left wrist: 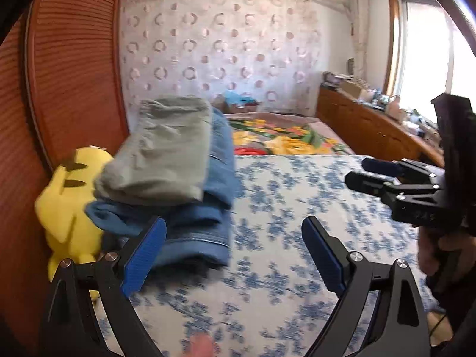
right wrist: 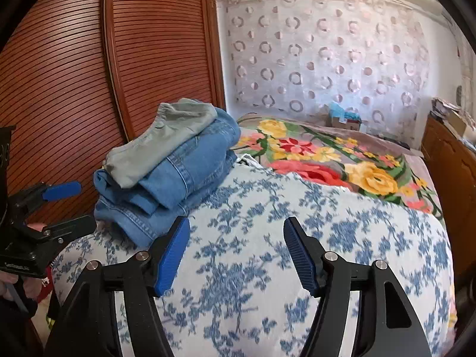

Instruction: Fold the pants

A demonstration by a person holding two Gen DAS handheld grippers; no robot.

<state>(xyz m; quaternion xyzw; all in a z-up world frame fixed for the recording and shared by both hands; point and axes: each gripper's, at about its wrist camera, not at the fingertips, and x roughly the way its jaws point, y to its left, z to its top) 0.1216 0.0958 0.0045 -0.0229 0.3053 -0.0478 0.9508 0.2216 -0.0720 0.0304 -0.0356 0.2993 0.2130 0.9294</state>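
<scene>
Left wrist view is showing one yellow toy (left wrist: 70, 205), missing from the right view. Folded grey pants (right wrist: 166, 136) are lying on blue jeans (right wrist: 178, 178) on the bed (right wrist: 327, 238). Left gripper (left wrist: 233, 250) and right gripper (right wrist: 236, 250) are hanging wide open, holding nothing.

At centre left we saw grey-green pants (right wrist: 166, 139) lying folded on blue denim jeans (right wrist: 181, 178). The bedspread (right wrist: 267, 238) was white with blue flowers; the blanket (right wrist: 327, 160), upper right, showed yellow and red blooms. A yellow plush toy (left wrist: 65, 208) sat lower left, beside red-brown slatted doors (right wrist: 89, 59)
</scene>
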